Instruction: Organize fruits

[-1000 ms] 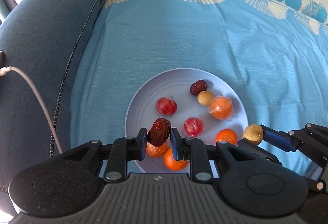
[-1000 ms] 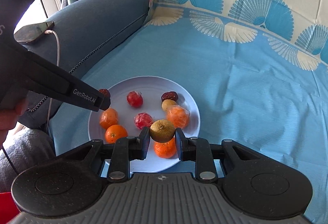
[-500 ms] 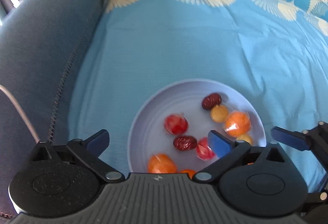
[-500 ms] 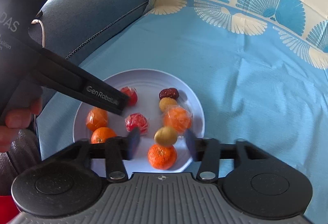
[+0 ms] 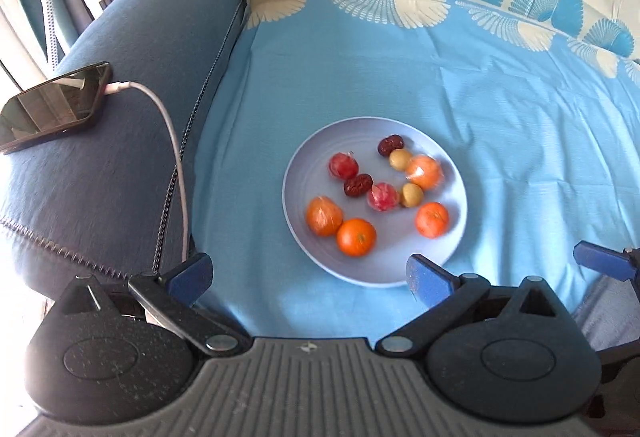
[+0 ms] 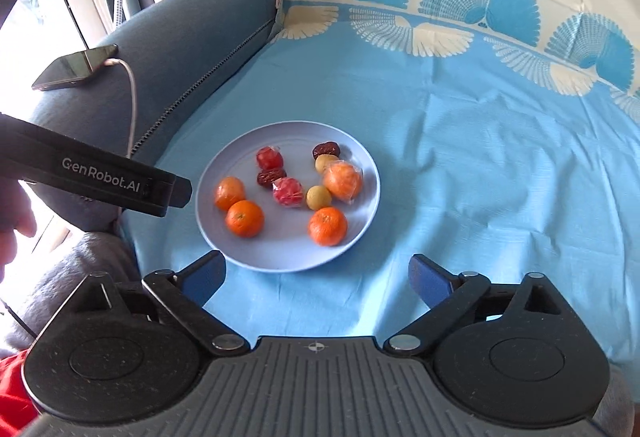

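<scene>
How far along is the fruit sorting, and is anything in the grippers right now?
Looks nearly done: all ten pieces visible, including the oranges and dates, lie on the plate, and none shows on the blue cloth. Nothing is in hand: the left gripper is open and empty, and the right gripper has just been opening, with nothing between its jaws. What's left, if anything, is grouping like fruits together.

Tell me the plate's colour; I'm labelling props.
Pale lavender-blue plate, plain; clearest in the right wrist view.
</scene>
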`<state>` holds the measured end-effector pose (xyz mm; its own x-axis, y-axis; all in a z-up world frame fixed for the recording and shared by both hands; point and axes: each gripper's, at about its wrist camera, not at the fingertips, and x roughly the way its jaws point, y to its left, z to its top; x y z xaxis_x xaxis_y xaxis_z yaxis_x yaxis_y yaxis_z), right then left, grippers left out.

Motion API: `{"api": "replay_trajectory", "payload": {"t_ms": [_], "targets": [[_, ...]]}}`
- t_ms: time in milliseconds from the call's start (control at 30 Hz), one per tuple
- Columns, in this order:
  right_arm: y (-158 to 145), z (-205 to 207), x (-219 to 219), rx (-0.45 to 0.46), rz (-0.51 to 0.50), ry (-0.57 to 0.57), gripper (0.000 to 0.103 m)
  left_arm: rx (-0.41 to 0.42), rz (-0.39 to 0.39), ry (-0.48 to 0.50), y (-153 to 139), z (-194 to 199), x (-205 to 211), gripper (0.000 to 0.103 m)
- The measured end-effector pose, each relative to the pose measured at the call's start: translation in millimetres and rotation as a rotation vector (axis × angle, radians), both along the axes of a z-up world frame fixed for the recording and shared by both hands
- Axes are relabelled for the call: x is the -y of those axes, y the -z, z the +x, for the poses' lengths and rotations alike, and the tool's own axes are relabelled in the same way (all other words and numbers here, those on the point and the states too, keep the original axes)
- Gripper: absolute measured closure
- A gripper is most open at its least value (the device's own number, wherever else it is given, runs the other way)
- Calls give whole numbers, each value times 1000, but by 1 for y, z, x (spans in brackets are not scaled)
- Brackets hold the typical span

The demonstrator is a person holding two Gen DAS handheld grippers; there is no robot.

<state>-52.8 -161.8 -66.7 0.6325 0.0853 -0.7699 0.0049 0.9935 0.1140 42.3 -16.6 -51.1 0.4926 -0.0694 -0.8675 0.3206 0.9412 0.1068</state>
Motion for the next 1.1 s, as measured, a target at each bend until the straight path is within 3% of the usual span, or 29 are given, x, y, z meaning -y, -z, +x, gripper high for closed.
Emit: {"api": "replay_trajectory", "payload": {"t_ms": [467, 1100], "targets": [[-38, -67, -18, 145, -127, 25, 1, 88, 19, 11, -27, -71, -8, 0], [-47, -85, -21, 184, -165, 26, 1, 84, 69, -23, -26, -82, -6, 0]]}}
